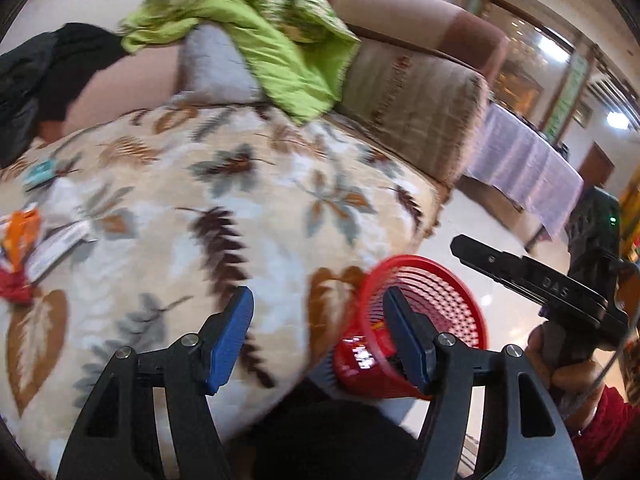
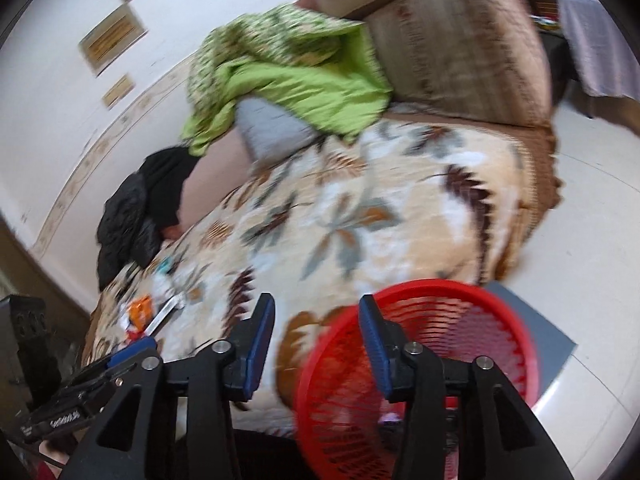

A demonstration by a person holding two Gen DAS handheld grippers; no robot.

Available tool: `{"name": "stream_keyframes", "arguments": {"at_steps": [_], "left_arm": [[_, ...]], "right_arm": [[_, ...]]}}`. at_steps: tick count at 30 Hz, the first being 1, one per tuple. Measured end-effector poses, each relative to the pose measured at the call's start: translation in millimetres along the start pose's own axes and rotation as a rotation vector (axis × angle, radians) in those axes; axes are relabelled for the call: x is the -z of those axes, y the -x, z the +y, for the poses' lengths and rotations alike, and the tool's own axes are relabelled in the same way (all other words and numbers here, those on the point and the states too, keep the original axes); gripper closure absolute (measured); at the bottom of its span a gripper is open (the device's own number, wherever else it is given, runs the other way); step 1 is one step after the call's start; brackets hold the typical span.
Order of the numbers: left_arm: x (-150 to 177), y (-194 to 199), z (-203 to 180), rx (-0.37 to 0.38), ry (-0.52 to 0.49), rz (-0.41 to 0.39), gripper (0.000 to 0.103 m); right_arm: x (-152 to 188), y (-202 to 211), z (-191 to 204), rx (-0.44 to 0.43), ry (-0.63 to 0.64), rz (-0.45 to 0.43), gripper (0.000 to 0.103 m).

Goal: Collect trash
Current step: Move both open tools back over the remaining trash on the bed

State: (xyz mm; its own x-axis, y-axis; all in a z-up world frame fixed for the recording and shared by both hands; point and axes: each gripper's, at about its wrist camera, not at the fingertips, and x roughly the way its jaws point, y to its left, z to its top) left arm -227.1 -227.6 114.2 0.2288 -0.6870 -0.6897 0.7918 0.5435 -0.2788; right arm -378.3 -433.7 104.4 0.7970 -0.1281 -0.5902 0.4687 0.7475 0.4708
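A red mesh basket (image 1: 432, 312) stands on the floor against the sofa's front edge, with a red wrapper (image 1: 360, 354) lying inside it. In the left wrist view, my left gripper (image 1: 318, 304) hangs open and empty over the leaf-patterned blanket (image 1: 224, 200), its right finger in front of the basket. My right gripper (image 2: 316, 308) is also open and empty, just left of the basket (image 2: 440, 344). Loose trash lies far left on the blanket: an orange wrapper (image 1: 22, 232), a red wrapper (image 1: 14, 284), a white paper (image 1: 56, 248) and a teal scrap (image 1: 40, 172).
A green cloth (image 1: 276, 40), a grey cushion (image 1: 216, 64) and a black jacket (image 1: 48, 68) lie at the sofa's back. The sofa's armrest (image 1: 420, 100) rises on the right. Beyond it is pale floor (image 1: 480, 224) and a table under a lilac cloth (image 1: 520, 160). A grey mat (image 2: 548, 336) lies under the basket.
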Motion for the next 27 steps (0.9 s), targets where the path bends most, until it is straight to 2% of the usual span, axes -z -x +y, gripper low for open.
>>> {"name": "stream_keyframes", "arguments": {"at_steps": [5, 15, 18, 20, 24, 27], "left_arm": [[3, 23, 50, -0.09, 0.065, -0.04, 0.037], [12, 77, 181, -0.303, 0.304, -0.158, 0.037], [16, 93, 224, -0.423, 0.365, -0.207, 0.037], [21, 99, 252, -0.476, 0.418, -0.221, 0.037], [24, 100, 289, -0.528, 0.476, -0.217, 0.037], [22, 103, 307, -0.524, 0.515, -0.237, 0.037]], "right_arm": [[5, -37, 55, -0.072, 0.095, 0.062, 0.051], [24, -115, 159, -0.2, 0.212, 0.2, 0.048], [21, -140, 187, -0.227, 0.252, 0.22, 0.034], [19, -160, 208, -0.238, 0.273, 0.224, 0.033], [10, -209, 243, -0.254, 0.289, 0.264, 0.031], [2, -247, 267, -0.236, 0.31, 0.264, 0.03]]}}
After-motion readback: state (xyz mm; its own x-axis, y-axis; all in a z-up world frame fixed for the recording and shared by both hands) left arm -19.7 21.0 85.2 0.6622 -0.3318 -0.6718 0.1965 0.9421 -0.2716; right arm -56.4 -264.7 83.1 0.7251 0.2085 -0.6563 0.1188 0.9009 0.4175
